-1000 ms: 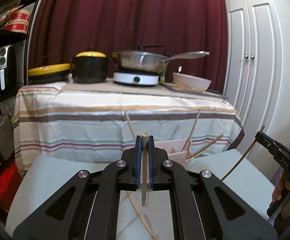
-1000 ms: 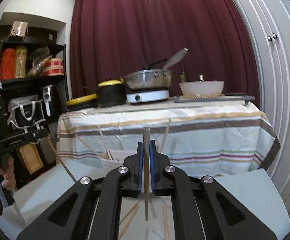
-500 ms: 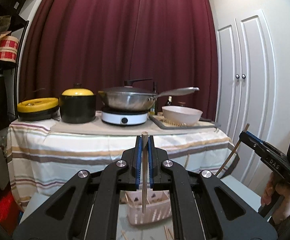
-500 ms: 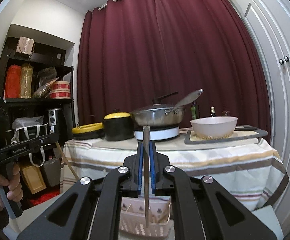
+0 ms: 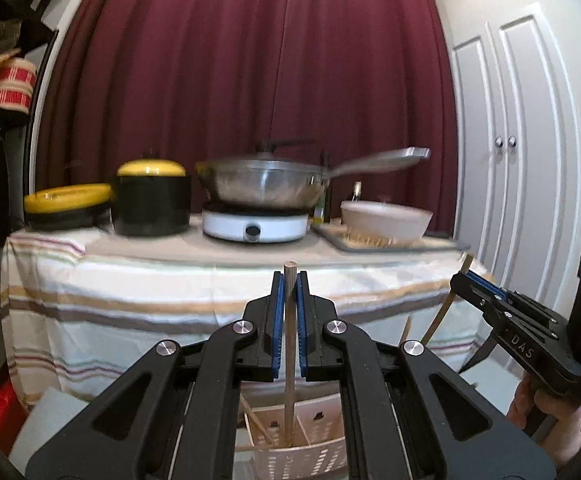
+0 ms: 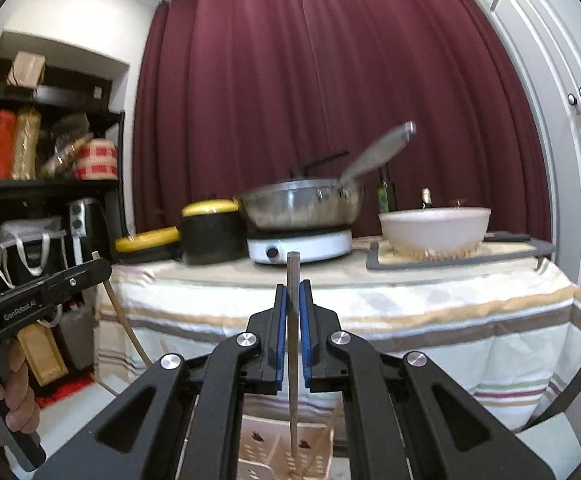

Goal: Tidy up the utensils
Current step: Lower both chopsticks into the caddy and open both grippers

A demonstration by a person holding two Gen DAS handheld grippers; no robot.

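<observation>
Below each tool, the basket [image 5: 290,446] waited; left tool [image 5: 289,322] and right tool [image 6: 292,334], each pinching an upright chopstick [image 5: 289,344], needed a straight, slow drop.

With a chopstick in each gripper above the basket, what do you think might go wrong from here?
1. The left gripper holds its chopstick near the top end, so the long lower part could swing and miss the utensil basket.
2. The right gripper brings its chopstick to the same basket; the two sticks might clash.
3. Slanted chopsticks already in the basket could block an entering tip.
</observation>
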